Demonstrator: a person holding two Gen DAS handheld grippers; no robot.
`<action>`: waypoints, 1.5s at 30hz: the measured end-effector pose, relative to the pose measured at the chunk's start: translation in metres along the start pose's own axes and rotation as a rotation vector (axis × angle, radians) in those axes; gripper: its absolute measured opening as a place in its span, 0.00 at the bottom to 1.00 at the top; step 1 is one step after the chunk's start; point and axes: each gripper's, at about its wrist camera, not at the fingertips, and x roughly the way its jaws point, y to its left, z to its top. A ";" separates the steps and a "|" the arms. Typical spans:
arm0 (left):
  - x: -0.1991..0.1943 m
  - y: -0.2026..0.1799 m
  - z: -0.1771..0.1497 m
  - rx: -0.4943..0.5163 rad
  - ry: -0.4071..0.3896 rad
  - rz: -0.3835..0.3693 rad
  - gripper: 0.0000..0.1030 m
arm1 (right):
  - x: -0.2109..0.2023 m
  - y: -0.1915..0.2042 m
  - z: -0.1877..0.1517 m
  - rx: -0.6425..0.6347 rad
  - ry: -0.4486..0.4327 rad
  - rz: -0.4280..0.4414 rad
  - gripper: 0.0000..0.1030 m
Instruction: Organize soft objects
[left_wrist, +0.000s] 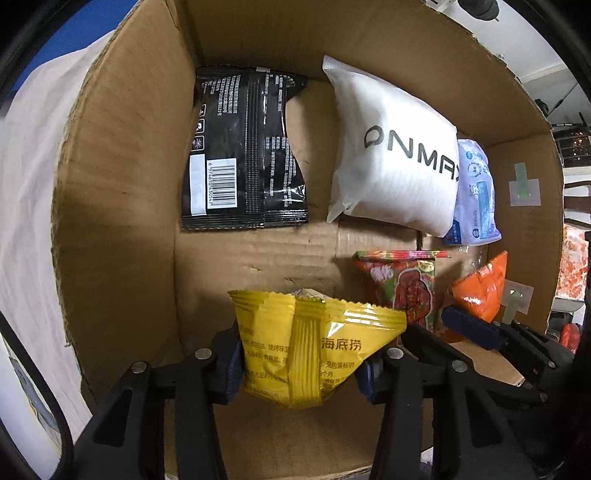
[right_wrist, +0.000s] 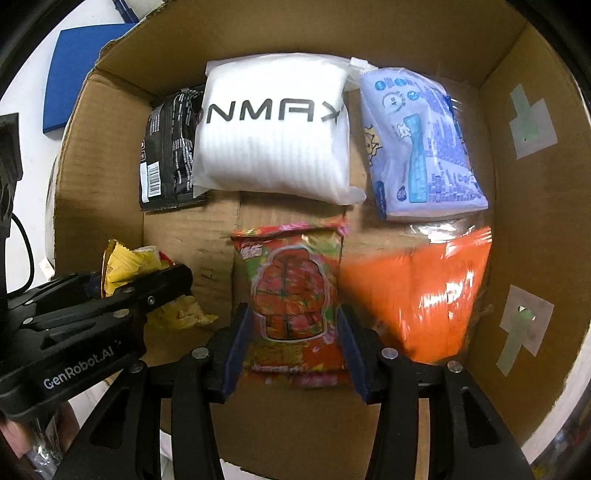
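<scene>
Your left gripper (left_wrist: 299, 358): fingers pinched on the yellow snack packet (left_wrist: 314, 347), lower centre of the left wrist view, inside the cardboard box (left_wrist: 122, 184).

Your right gripper (right_wrist: 291, 350): blue pads (right_wrist: 236, 347) flank the red-and-green snack bag (right_wrist: 295, 295), lower centre of the right wrist view; pads sit at the bag's side edges, but you cannot tell whether they press it.

Far row, upper part of the right wrist view: black packet (right_wrist: 166, 158) at left, its right edge under the white ONMAX pouch (right_wrist: 273, 136); blue-printed pack (right_wrist: 421, 144) just beside the pouch at right.

Near row: orange bag (right_wrist: 424, 291), lower right, touching the red-and-green bag and close to the box's right wall.

Bare floor: a cardboard strip between the two rows, widest at centre left, beneath the black packet.
</scene>
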 end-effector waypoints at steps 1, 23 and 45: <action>0.000 0.001 0.000 0.001 -0.002 0.003 0.46 | 0.000 0.001 0.001 -0.003 -0.005 -0.007 0.49; -0.066 -0.033 -0.018 0.035 -0.194 0.116 0.95 | -0.062 -0.009 -0.013 -0.021 -0.127 -0.123 0.94; -0.161 -0.071 -0.080 0.074 -0.409 0.168 0.95 | -0.151 -0.035 -0.055 0.028 -0.255 -0.151 1.00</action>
